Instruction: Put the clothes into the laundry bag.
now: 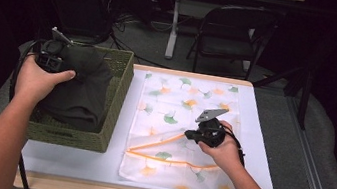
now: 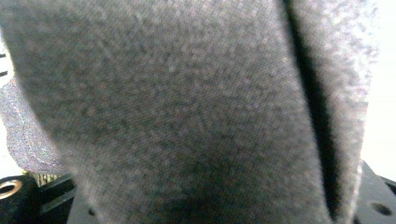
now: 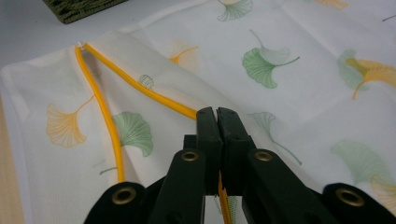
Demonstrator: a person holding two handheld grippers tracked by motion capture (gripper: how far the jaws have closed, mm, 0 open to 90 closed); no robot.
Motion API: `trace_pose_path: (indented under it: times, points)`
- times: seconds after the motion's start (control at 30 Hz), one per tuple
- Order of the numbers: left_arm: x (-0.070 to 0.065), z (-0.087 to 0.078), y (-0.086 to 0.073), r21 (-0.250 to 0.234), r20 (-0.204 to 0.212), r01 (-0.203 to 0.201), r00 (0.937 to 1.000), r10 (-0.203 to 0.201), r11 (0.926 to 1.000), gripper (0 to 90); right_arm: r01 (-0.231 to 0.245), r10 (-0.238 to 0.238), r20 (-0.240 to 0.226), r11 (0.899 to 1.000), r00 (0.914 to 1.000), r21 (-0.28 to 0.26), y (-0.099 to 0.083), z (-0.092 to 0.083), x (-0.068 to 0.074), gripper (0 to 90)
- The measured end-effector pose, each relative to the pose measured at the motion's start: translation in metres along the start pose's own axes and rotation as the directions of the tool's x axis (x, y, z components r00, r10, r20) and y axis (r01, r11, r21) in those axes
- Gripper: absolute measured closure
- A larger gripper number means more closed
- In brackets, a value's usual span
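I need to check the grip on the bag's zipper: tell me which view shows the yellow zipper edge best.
The right gripper view: the yellow zipper edge runs close up into the shut jaws of the right gripper. The high view shows it as thin orange lines on the laundry bag. The left gripper view shows dark cloth.

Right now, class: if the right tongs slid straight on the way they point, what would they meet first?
The right tongs, shut on the yellow zipper edge, would probably meet the laundry bag; depth is unclear.

Both forearms are bare, no sleeves. Each black gripper has brass-ringed holes; the right one carries a grey three-cornered plate.
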State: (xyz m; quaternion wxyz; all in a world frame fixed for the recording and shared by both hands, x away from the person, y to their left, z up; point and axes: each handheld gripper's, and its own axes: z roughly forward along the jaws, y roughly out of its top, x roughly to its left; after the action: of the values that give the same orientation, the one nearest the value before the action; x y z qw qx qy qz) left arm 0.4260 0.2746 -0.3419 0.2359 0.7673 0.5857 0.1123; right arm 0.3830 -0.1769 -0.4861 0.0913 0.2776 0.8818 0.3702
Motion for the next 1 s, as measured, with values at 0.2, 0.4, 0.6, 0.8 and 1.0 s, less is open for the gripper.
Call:
trace_pose_path:
  times: [0.2, 0.4, 0.6, 0.8, 1.0]
  points:
    - [-0.001, 0.000, -0.001, 0.003, 0.009, -0.017, 0.9998, 0.017, 0.9999, 44.1, -0.029, 0.029, -0.001, 0.999, 0.9996, 0.017, 0.013, 0.005, -0.012, 88.4]
    - [-0.003, 0.001, 0.000, 0.009, 0.023, -0.024, 0.9995, 0.024, 0.9997, 44.1, -0.076, 0.076, 0.001, 0.997, 0.9971, 0.023, 0.020, 0.009, -0.027, 88.5]
    - [-0.008, -0.001, 0.003, 0.008, 0.024, -0.040, 0.9989, 0.039, 0.9992, 44.1, -0.127, 0.127, -0.002, 0.992, 0.9919, 0.022, 0.026, 0.011, -0.044, 88.5]
    - [-0.012, -0.001, 0.003, 0.006, 0.031, -0.054, 0.9981, 0.054, 0.9985, 44.0, -0.179, 0.179, -0.001, 0.984, 0.9839, 0.002, 0.032, 0.010, -0.061, 88.5]
    - [-0.015, 0.001, 0.003, 0.010, 0.036, -0.063, 0.9974, 0.063, 0.9980, 44.1, -0.206, 0.206, 0.007, 0.978, 0.9785, 0.014, 0.033, 0.014, -0.071, 88.5]
